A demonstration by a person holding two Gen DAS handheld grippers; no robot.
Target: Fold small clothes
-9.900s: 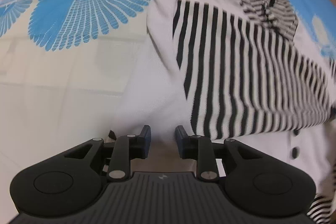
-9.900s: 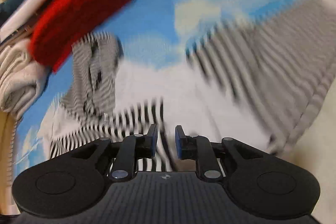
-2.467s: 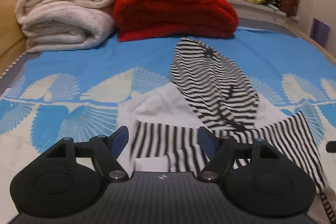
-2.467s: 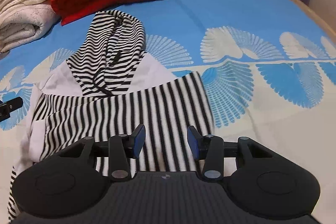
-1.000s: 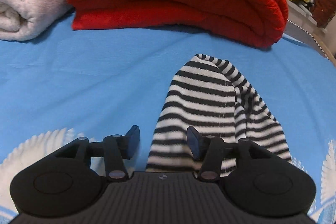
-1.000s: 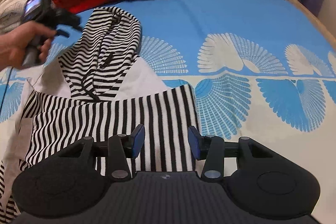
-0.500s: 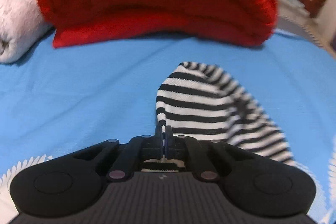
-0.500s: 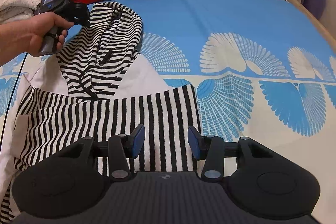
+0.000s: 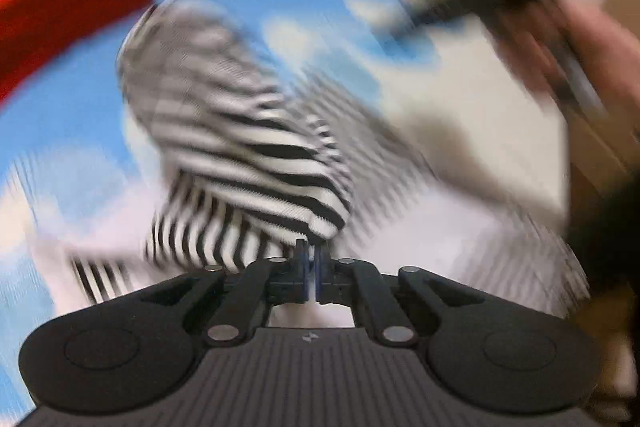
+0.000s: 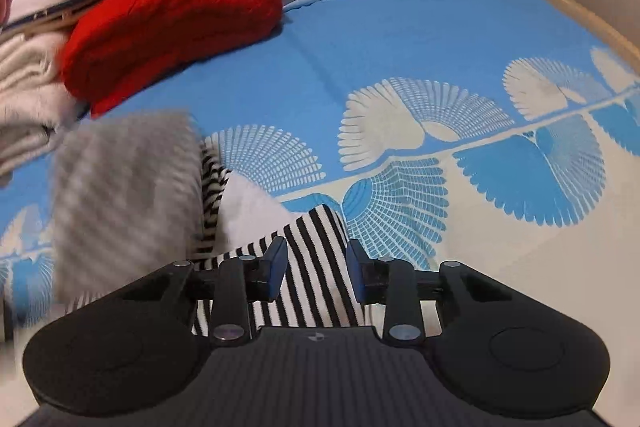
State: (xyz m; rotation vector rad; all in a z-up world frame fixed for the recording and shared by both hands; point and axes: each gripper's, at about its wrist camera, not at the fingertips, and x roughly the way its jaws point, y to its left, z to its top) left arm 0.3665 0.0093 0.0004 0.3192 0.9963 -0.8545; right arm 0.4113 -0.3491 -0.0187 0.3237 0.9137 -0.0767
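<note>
Striped hooded top (image 9: 248, 163) lies on the bed, body spread flat on the blue fan-print bedspread (image 10: 400, 39), front of the red folded blanket (image 10: 168, 15); the hood (image 9: 200, 99) is lifted off the top's body and pulled over toward its chest, blurred in both views; left hand-held gripper (image 9: 311, 269) is closed to a sliver on the hood's edge, striped knit pinched between the pads; right hand-held gripper (image 10: 318, 273) sits at the top's right side over the folded striped sleeve (image 10: 312, 259); its jaws have just been closing, about a third apart, striped cloth between them, pads look not yet pressing it; white panel of the top (image 10: 248, 207) shows just beyond the sleeve; person's other hand and device show as a blur at the top's far side in the left view.

Handling, judged: light, soft knit, limp, drapes and slides on itself; no stiffness, so a fold sags unless laid down flat; not fragile; drawstring could snag. Best hold: hem or seam edges, hood rim, sleeve cuff; pinch one layer edge, not bulk.

Beyond the red blanket: stacked cream blankets (image 10: 24, 87), soft toys on the ledge.
</note>
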